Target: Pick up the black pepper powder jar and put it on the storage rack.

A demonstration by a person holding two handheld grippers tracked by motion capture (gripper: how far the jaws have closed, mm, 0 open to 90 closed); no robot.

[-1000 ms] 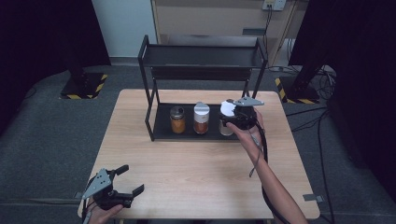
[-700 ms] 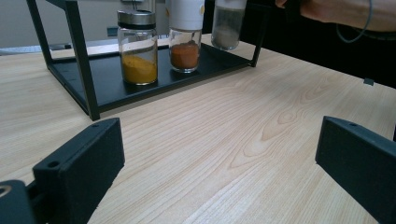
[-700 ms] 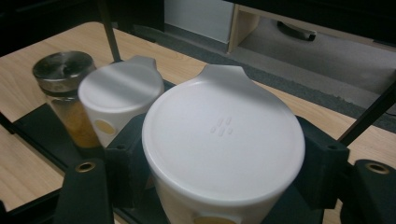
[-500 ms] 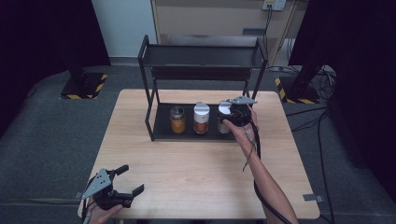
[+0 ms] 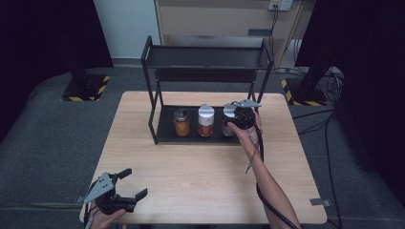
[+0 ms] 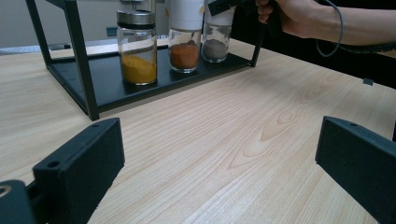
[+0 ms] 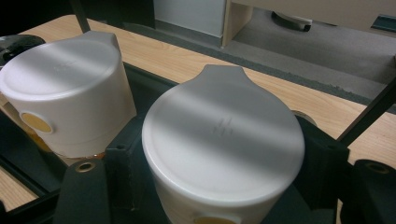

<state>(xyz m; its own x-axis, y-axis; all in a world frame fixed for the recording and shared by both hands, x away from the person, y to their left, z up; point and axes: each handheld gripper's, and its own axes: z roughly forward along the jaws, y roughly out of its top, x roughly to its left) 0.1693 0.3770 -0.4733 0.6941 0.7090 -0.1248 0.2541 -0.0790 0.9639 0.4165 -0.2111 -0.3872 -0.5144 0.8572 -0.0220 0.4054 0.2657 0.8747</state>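
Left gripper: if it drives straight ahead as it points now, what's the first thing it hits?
Bare table first, then probably the black rack at its front edge, near the yellow spice jar. The left gripper is open with nothing between its jaws. Depth is unclear.

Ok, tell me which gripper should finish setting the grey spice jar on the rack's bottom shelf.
Right. The right gripper is clamped on the grey spice jar at the bottom shelf; the left gripper sits open at the table's near edge.
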